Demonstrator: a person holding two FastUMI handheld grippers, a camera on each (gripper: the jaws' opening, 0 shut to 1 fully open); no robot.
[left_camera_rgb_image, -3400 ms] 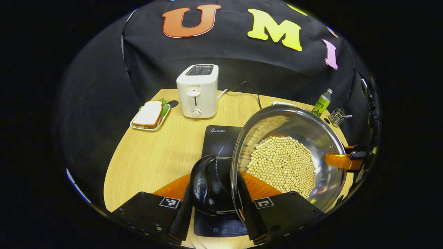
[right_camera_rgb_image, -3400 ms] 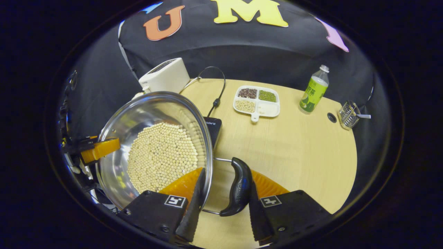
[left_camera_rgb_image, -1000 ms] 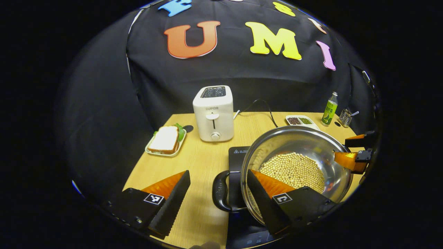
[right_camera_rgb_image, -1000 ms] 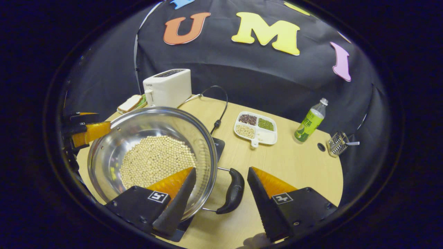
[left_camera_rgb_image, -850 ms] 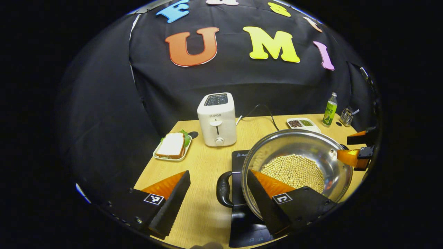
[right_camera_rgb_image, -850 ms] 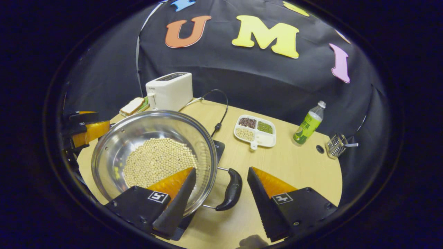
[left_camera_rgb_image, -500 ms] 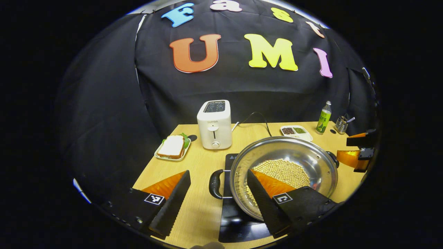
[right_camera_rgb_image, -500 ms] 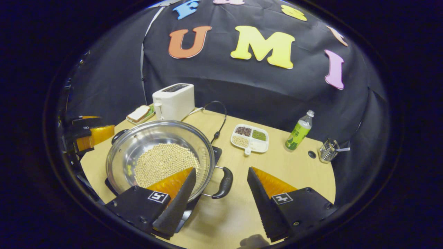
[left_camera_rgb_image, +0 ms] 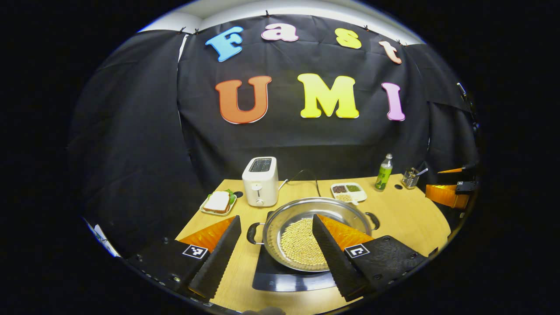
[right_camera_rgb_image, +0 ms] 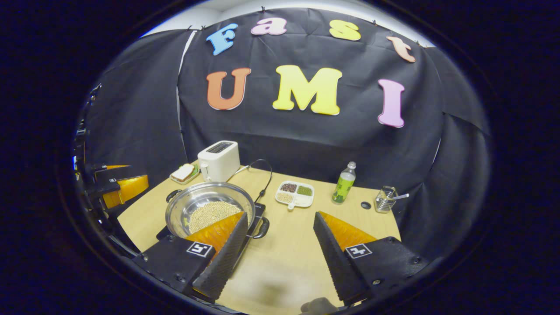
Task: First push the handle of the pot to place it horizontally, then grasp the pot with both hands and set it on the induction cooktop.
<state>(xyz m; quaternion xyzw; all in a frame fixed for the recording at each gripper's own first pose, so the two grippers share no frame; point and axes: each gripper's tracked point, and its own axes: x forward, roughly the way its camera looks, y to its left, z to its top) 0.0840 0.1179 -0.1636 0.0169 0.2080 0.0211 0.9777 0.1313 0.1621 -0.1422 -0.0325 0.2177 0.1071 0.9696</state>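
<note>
pot (left_camera_rgb_image: 280, 218): right side behind finger | induction cooktop (left_camera_rgb_image: 267, 280): mostly covered by pot

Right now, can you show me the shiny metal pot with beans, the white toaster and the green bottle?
shiny metal pot (left_camera_rgb_image: 280, 214), left gripper view, inner wall
white toaster (left_camera_rgb_image: 260, 186), left gripper view, front face
green bottle (right_camera_rgb_image: 344, 183), right gripper view, label

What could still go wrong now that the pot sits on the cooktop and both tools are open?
The pot covers most of the induction cooktop and seems to overhang its far side, so a nudge might shift it. The left tool hangs in line with the near handle; a forward drift could catch it. The toaster cable trails right beside the cooktop and could snag.
</note>
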